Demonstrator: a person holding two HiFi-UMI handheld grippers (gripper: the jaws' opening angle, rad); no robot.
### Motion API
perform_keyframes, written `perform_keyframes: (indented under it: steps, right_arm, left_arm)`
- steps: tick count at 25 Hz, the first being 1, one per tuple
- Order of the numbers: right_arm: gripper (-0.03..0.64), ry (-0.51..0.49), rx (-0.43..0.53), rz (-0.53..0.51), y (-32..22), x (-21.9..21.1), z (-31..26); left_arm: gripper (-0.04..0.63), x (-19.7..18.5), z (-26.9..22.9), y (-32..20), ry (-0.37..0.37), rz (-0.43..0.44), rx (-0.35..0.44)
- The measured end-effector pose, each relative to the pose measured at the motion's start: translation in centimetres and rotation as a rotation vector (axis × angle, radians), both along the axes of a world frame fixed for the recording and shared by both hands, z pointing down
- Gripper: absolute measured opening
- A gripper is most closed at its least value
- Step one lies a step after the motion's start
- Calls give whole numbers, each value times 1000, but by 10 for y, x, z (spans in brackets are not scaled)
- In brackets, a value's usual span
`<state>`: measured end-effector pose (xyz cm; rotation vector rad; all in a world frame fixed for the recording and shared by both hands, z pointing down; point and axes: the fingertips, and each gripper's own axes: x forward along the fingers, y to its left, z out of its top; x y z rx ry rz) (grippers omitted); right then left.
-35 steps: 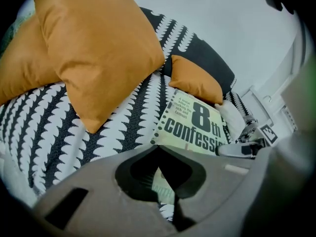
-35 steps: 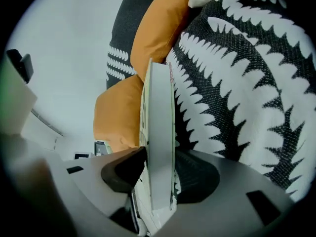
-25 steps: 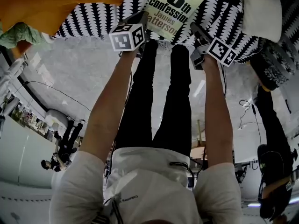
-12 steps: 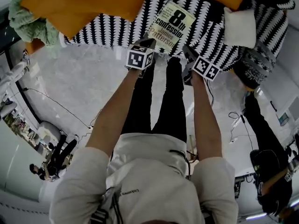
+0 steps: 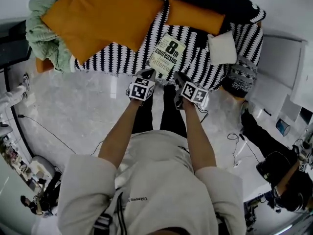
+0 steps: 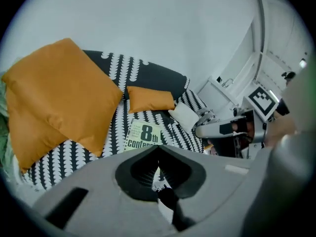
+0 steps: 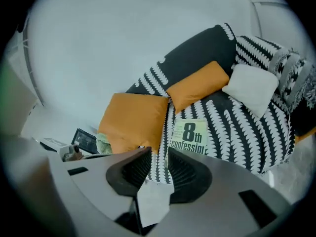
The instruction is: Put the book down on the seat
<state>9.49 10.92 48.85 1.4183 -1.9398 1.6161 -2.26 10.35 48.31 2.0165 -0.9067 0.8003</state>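
Observation:
The pale green book (image 5: 167,54) lies flat on the black-and-white patterned sofa seat (image 5: 117,58), cover up, near the seat's front edge. It also shows in the left gripper view (image 6: 143,136) and the right gripper view (image 7: 189,137). My left gripper (image 5: 149,74) hangs over the floor just short of the seat edge, its jaws closed tip to tip on nothing. My right gripper (image 5: 179,77) is beside it, jaws a little apart and empty. Neither gripper touches the book.
A large orange cushion (image 5: 100,16) and a smaller one (image 5: 194,16) lean at the sofa back, with a white cushion (image 5: 222,48) to the right. A green blanket (image 5: 46,38) lies at the sofa's left end. A person in black (image 5: 279,170) is at the right, with cables on the floor.
Both grippers have drawn back from the book towards me. The book stays on the seat and looks smaller, and more of the sofa has come into view.

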Motion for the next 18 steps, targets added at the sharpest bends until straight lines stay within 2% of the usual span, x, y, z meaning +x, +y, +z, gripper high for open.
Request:
perform_keyframes:
  steps: [4, 10, 12, 15, 18]
  right_arm:
    - [104, 69, 79, -65, 4, -11, -43]
    - [104, 175, 197, -185, 7, -20, -94]
    - [104, 232, 220, -224, 9, -22, -102]
    - [97, 282, 246, -226, 7, -25, -111]
    - [79, 323, 263, -252, 3, -25, -114]
  left_arm:
    - [8, 4, -37, 9, 10, 33, 50]
    - [8, 3, -81, 13, 51, 6, 82]
    - [8, 2, -92, 17, 56, 40, 94]
    - [8, -6, -98, 17, 33, 99, 109]
    - [8, -8, -105, 9, 39, 87, 112]
